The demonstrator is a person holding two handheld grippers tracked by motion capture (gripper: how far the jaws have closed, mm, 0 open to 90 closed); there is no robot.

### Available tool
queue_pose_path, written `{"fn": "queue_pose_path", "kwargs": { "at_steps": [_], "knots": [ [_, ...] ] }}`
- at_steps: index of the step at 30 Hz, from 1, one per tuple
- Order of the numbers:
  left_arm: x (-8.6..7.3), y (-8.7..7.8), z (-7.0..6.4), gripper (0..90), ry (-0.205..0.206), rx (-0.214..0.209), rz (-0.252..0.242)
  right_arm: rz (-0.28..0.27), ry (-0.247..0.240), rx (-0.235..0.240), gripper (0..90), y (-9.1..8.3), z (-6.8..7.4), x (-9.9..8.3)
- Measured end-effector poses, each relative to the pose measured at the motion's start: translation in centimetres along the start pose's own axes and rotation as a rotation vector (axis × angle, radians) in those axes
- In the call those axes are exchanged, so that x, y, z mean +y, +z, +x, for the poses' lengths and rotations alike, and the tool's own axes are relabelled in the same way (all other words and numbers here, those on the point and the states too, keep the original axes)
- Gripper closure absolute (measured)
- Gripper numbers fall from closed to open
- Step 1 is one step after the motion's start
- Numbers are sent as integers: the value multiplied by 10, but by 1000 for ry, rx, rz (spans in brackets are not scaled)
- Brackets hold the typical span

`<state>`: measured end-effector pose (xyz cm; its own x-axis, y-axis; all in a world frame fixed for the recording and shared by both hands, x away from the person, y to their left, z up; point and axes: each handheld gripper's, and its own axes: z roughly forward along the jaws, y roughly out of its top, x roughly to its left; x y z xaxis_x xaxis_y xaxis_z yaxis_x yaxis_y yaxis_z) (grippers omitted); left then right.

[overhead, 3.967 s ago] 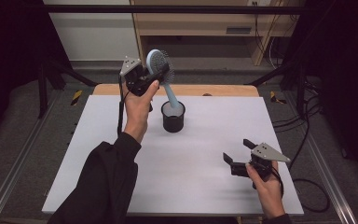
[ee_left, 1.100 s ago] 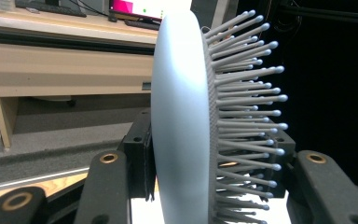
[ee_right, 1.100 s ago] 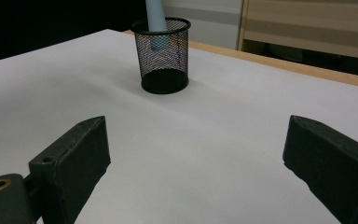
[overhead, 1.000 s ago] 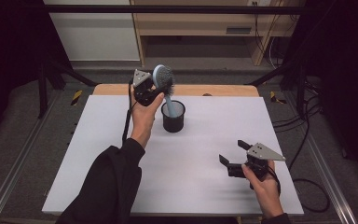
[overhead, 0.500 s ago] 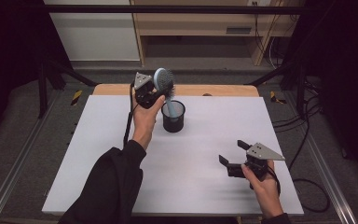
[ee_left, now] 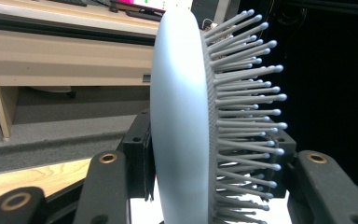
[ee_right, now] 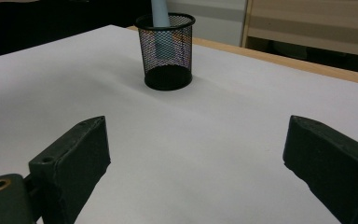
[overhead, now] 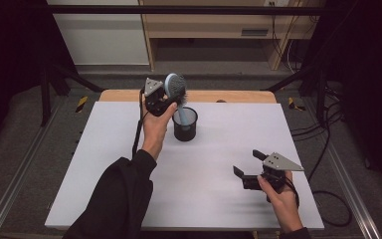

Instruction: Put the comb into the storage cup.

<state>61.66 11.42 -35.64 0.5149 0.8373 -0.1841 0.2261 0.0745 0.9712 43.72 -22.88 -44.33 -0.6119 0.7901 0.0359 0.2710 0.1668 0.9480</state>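
The hairbrush (overhead: 174, 87) is held by its head in the left tongs (overhead: 165, 97), its handle lowered into the mesh cup (overhead: 185, 124) at the counter's (overhead: 104, 164) twelve o'clock, seemingly touching bottom. The right tongs (overhead: 246, 169) are held wide at five o'clock.

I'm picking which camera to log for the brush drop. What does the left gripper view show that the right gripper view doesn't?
Left gripper view: the pale blue hairbrush's oval head and grey ball-tipped bristles, clamped between black jaws.

Right gripper view: the black wire-mesh cup on the white tabletop, the brush's handle standing inside, and wide-open empty jaws.

Both: that hairbrush, and the wooden shelving behind the table.
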Motion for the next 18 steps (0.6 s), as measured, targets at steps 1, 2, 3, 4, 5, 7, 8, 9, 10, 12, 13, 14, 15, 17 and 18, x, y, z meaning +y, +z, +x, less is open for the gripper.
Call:
{"fn": "queue_pose_path", "kwargs": {
  "at_steps": [1, 2, 3, 4, 5, 7, 8, 9, 10, 12, 13, 14, 15, 17, 18],
  "knots": [
    [0, 0, 0, 490, 0, 1, 1, 0, -1, 2, 72, 0, 0, 0],
    [0, 0, 0, 490, 0, 1, 3, 1, -1, 3, 72, 0, 0, 0],
    [-1, 0, 0, 490, -1, 1, 3, 1, -2, 4, 72, 1, 1, 0],
    [-1, 0, 0, 490, -2, 2, 2, 2, -1, 5, 72, 1, 1, 0],
    [-1, 1, 0, 490, -3, 2, 1, 2, -3, 6, 72, 1, 1, 0],
    [-2, 1, 0, 490, -7, 2, 2, 4, -2, 5, 72, 1, 1, 0],
    [-3, 1, 1, 490, -7, 2, 4, 5, -2, 5, 72, 1, 1, 0],
    [-3, 1, 1, 490, -6, 1, 6, 6, -3, 6, 72, 1, 1, 0],
    [-3, 2, 0, 490, -6, 2, 6, 6, -3, 6, 72, 1, 1, 0],
    [-4, 2, 0, 490, -7, 2, 5, 6, -4, 7, 72, 1, 1, 0],
    [-4, 2, 0, 490, -8, 4, 2, 6, -4, 7, 72, 1, 1, 0],
    [-4, 1, 0, 490, -4, 8, 1, 6, -3, 7, 72, 1, 1, 0],
    [-4, 1, 0, 490, -4, 11, -1, 6, -3, 6, 72, 1, 1, 0],
    [-4, 1, -1, 490, -3, 10, -1, 8, -3, 5, 72, 1, 1, 0],
    [-5, 1, -1, 490, -2, 10, 0, 8, -2, 6, 72, 1, 1, 0]
  ]
}}
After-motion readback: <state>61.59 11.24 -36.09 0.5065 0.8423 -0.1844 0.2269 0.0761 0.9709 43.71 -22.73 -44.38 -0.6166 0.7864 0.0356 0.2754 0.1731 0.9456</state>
